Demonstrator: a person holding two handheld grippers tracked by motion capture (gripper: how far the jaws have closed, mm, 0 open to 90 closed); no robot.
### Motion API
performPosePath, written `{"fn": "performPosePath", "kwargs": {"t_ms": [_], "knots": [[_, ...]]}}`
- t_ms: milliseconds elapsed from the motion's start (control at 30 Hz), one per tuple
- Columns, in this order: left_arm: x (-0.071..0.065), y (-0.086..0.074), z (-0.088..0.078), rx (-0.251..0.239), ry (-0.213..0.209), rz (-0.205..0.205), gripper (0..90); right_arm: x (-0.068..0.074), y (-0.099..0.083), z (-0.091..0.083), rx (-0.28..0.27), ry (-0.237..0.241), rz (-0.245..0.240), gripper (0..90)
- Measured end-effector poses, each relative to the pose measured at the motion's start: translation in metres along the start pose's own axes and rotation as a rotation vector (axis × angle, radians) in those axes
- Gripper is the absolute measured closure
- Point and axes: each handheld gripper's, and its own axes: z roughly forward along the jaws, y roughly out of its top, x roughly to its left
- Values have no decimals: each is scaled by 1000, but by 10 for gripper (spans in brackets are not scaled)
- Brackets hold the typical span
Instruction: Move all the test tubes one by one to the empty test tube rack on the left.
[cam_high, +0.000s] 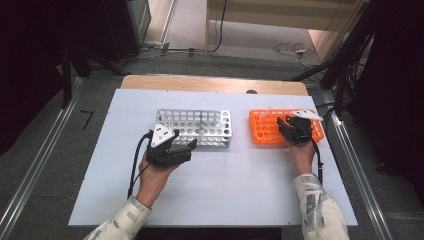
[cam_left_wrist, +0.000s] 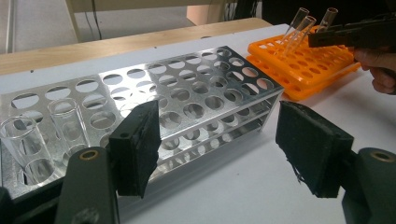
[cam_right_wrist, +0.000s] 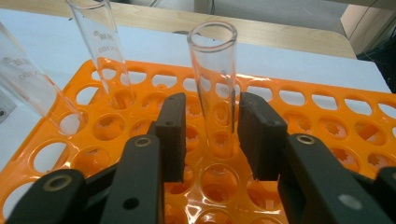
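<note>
Left open white tabletop (cam_high: 235, 185) between both racks. Crowded the orange plastic rack (cam_right_wrist: 336, 126) with three clear glass tubes (cam_right_wrist: 215, 88), leaning beside the right gripper (cam_right_wrist: 210, 135).

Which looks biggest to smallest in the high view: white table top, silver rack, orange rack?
1. White table top, biggest by far.
2. Silver rack.
3. Orange rack, looks slightly smaller, though the right gripper covers part.
</note>
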Motion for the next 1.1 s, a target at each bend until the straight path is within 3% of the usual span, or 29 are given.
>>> {"fn": "performPosePath", "kwargs": {"t_ms": [400,733,1100], "knots": [[0,-1,2,3,1,-2,306,-2,-2,5,2,-31,1,730],[1,0,1,3,-1,-3,306,-1,14,-14,-46,-26,-11,731],[1,0,0,3,-3,-7,306,2,17,-27,-27,19,-12,730]]}}
